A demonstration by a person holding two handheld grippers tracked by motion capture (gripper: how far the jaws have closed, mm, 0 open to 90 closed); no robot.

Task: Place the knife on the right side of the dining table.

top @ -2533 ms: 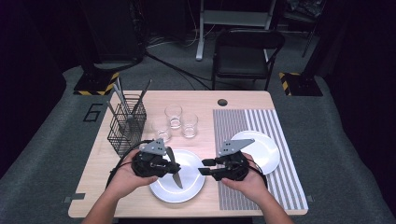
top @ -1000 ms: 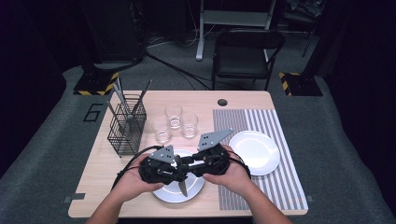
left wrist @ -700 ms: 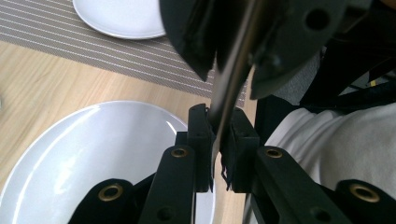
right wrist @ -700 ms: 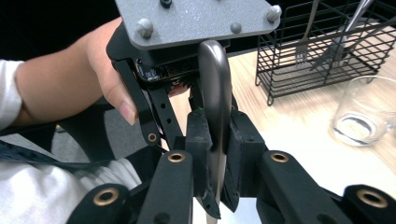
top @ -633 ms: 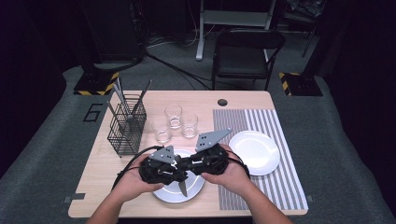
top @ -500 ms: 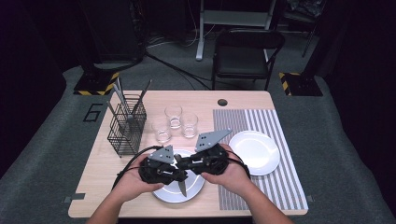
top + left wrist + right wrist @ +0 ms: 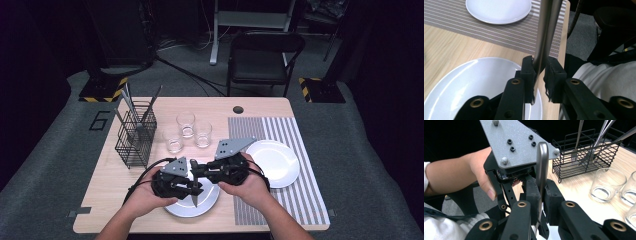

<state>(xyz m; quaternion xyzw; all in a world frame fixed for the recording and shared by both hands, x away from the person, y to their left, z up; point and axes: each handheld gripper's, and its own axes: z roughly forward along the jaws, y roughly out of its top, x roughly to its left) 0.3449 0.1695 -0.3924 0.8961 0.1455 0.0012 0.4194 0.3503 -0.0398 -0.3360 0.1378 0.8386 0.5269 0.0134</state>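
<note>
A steel table knife [image 7: 195, 198] hangs over the near white plate [image 7: 210, 203], blade tip pointing at the person. My left gripper [image 7: 193, 188] is shut on it; in the left gripper view the knife [image 7: 546, 32] runs up between that gripper's [image 7: 539, 75] pads above the plate [image 7: 474, 82]. My right gripper [image 7: 198, 173] reaches in from the right and is closed on the same knife. In the right gripper view the rounded handle end [image 7: 542, 162] stands between its [image 7: 542, 192] pads, with the left gripper's grey plate [image 7: 516, 142] just behind.
A black wire cutlery rack [image 7: 135, 136] with utensils stands at the left. Three empty glasses [image 7: 187, 125] sit behind the grippers. A second white plate [image 7: 276, 161] lies on the striped mat [image 7: 300, 192] at right. A chair [image 7: 260, 55] stands beyond the table.
The right gripper has moved left from beside the far plate to meet the left gripper and has closed on the knife. Over the last second both hands stay almost still.
</note>
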